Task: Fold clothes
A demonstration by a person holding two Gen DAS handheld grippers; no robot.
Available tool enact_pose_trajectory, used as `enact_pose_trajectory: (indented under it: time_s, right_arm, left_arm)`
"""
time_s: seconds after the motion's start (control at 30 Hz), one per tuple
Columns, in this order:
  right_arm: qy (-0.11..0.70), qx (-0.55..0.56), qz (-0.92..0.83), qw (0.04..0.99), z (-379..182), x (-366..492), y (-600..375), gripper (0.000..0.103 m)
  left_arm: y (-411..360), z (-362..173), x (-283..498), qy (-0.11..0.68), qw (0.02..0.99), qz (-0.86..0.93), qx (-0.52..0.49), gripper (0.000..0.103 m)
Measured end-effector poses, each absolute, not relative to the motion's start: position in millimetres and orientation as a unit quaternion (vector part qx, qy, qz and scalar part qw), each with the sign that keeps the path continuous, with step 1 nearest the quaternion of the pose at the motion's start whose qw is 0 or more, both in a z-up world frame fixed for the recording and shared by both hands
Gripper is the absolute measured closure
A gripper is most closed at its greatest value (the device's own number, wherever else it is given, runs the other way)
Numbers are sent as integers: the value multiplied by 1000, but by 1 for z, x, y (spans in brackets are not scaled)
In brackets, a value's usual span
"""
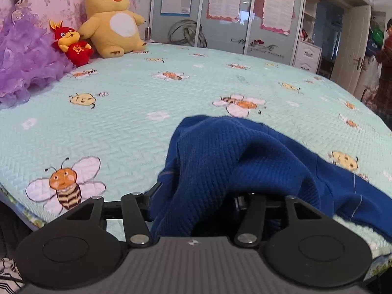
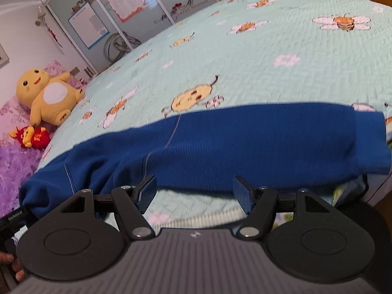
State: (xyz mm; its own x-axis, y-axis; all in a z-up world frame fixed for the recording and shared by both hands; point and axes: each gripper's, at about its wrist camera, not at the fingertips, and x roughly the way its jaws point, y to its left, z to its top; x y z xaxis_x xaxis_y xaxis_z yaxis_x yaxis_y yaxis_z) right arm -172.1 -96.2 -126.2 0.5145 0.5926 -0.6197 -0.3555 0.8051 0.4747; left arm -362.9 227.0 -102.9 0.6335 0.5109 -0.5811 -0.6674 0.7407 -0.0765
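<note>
A: What does the left wrist view show?

B: The left tongs sit at the bottom centre, with a bunched fold of the blue knit garment draped over and between the fingers. The cloth hides the tips, so I cannot tell for certain whether they clamp it. The garment trails toward the lower right across the bee-print bedspread. A yellow plush toy and a small red plush sit at the upper left.

A: And the right wrist view?

B: The right tongs stand wide apart and hold nothing. The garment lies stretched in a band across the middle of the frame, just beyond the fingertips, on the bedspread.
</note>
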Motion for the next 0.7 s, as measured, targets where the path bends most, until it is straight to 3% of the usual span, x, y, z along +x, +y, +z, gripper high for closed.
enact_pose_trajectory:
  time_s: [0.3,0.47,0.7]
  right_arm:
    - [424,140,290,847,-131,-181,-84,34]
    - [431,130,296,842,-130,-185,-71,34]
    - [426,112,308,843,-120,-190,-53,34]
  left_arm:
    - [202,-137,-351,309,895,302,-109,47]
    - [195,-150,-350,321,896,292,-95,41]
    - [203,-143,-360,300,902,285,-123,41]
